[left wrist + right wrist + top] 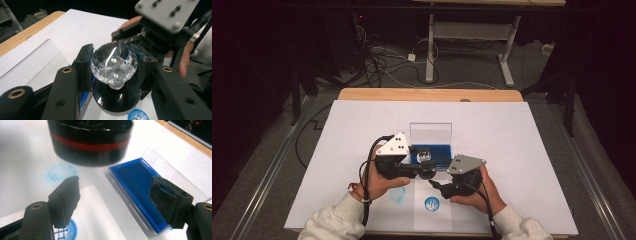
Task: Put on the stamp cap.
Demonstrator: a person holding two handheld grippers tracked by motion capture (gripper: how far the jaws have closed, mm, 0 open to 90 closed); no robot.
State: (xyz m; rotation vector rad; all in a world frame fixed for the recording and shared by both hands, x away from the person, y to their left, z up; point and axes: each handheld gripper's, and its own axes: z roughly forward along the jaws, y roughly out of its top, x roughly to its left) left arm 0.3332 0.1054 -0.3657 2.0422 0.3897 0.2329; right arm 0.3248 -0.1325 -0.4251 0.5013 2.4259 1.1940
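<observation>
A stamp with a clear faceted knob [113, 63] and a round black base [116, 98] hangs just above the table, and my left gripper [113, 75] is shut on the knob. In the high view the left gripper [421, 169] holds the stamp [428, 173] at the near edge of the blue ink pad [432, 154]. My right gripper [115, 197] is open with nothing between its pads. It sits just short of the stamp's base [90, 140], with the ink pad [137, 187] to its right. The right gripper [436, 186] is below and right of the stamp.
The pad's clear lid [430, 131] stands open behind it. A white slip [432, 210] carries a sharp blue round print [432, 203]; a fainter blue ring [398, 194] marks the white sheet [512, 150] to its left. The wooden table edge [429, 94] runs along the back.
</observation>
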